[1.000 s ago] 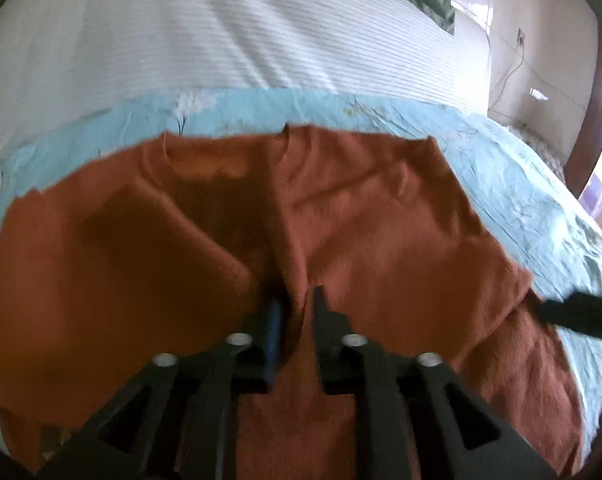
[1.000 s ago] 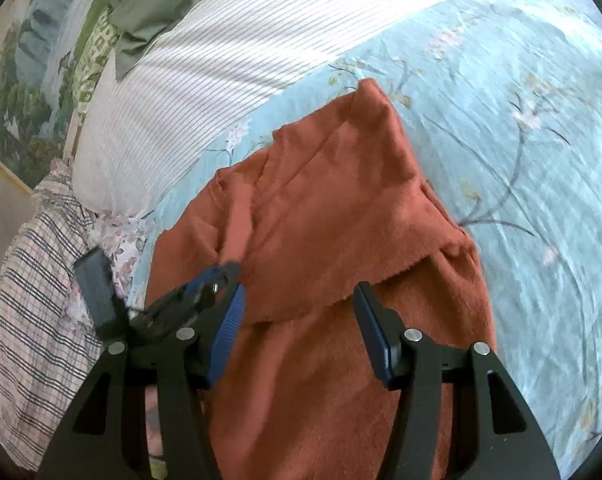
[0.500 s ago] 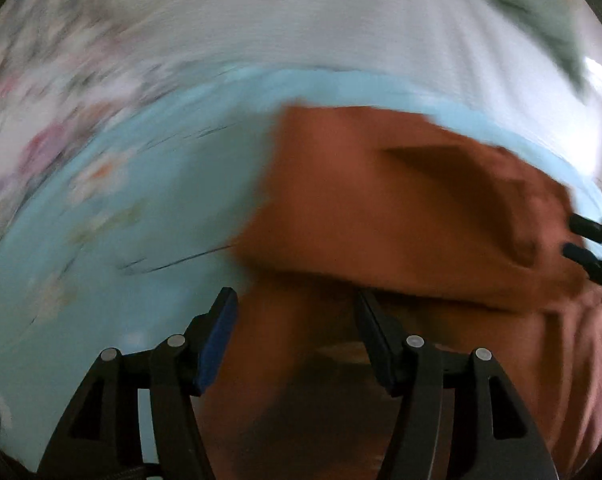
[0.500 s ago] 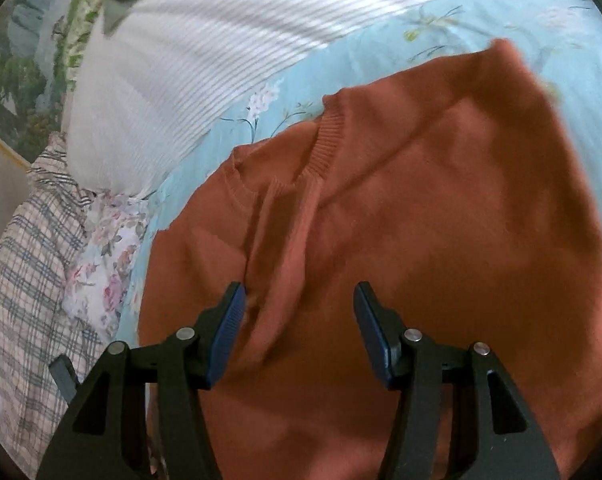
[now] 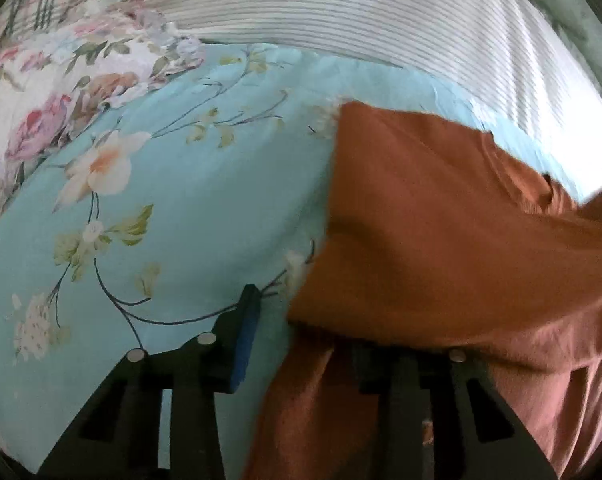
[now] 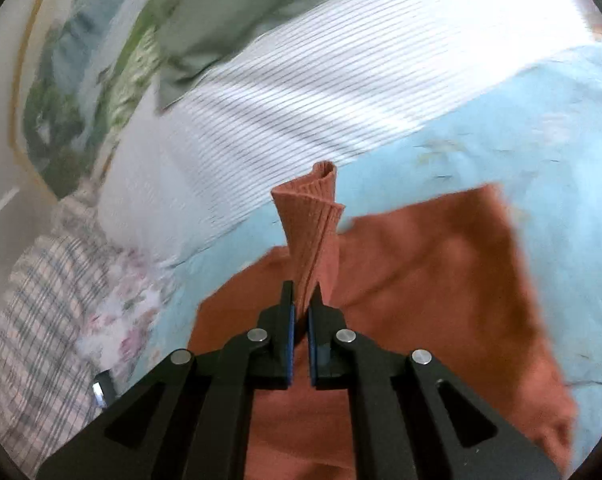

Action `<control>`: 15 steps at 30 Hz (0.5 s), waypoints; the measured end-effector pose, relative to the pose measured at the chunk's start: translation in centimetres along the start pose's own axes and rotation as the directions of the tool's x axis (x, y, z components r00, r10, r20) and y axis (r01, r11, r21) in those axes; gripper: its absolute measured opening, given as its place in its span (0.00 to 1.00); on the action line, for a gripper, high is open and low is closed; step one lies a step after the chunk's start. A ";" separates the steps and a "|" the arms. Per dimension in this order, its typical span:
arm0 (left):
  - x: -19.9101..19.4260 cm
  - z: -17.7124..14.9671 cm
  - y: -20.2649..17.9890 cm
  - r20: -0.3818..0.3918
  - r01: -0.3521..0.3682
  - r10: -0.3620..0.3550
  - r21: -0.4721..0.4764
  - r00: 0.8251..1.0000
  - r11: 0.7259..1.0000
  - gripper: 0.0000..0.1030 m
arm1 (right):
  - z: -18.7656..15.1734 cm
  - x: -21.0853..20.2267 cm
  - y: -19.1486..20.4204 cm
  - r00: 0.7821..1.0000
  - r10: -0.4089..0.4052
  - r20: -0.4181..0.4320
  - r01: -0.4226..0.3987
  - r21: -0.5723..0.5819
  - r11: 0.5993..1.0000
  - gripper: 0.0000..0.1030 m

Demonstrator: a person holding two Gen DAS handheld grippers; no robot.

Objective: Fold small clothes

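The rust-orange sweater lies on a bed covered by a light blue floral sheet. In the left wrist view the sweater occupies the right half of the frame, with one layer folded over another; the folded edge runs across just above the claw.

Left claw: spread wide. Its left finger, with a blue pad, is over the bare sheet just beside the sweater's left edge. Its right finger is largely hidden beneath the folded layer of the sweater.

Right claw: pressed together, pinching a ribbed cuff of the sweater. The cuff projects upright from between the pads, with its open end uppermost. The body of the sweater lies flat on the sheet beneath and to the right of the claw.

Far side of the bed: a white striped blanket borders the sheet. A green cloth lies on the blanket's far side. Far left: a floral-print fabric, pink on white. In the right wrist view, a plaid fabric lies at the near left.
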State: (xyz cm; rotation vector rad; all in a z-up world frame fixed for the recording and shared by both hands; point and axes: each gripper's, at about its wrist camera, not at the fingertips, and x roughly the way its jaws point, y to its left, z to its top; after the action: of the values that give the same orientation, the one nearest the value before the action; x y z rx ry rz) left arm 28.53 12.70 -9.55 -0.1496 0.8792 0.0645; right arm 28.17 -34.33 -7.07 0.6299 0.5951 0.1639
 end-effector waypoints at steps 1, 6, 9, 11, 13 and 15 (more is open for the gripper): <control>-0.1 -0.1 0.3 0.007 0.009 -0.009 -0.023 1.000 1.000 0.36 | -0.7 0.4 -1.0 0.999 -0.018 -0.030 0.018 0.017 1.000 0.06; -0.9 -0.7 0.3 0.041 -0.006 0.008 -0.048 0.999 0.999 0.34 | -4.0 2.9 -3.7 0.983 -0.093 -0.157 0.106 0.075 0.991 0.06; -1.0 -0.8 1.0 0.038 0.017 -0.014 -0.078 0.999 0.997 0.34 | -3.5 2.5 -3.2 0.985 -0.112 -0.134 0.121 0.061 0.991 0.06; -1.0 -0.8 1.2 0.036 0.033 -0.030 -0.089 0.999 0.995 0.34 | -3.2 2.4 -3.1 0.979 -0.149 -0.143 0.156 0.038 0.987 0.06; -1.0 -1.0 1.1 0.035 0.032 -0.029 -0.084 0.999 0.996 0.34 | -3.2 2.4 -3.9 0.971 -0.170 -0.171 0.183 0.062 0.981 0.07; -0.9 -1.0 1.0 0.036 0.026 -0.023 -0.079 0.999 0.997 0.34 | -3.2 1.3 -4.1 0.966 -0.213 -0.145 0.226 0.075 0.971 0.08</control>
State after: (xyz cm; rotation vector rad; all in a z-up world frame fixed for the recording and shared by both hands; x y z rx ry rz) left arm 27.06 13.54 -9.55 -0.2327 0.8405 0.0790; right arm 27.29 -35.56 -12.24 0.6397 0.8034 -0.0294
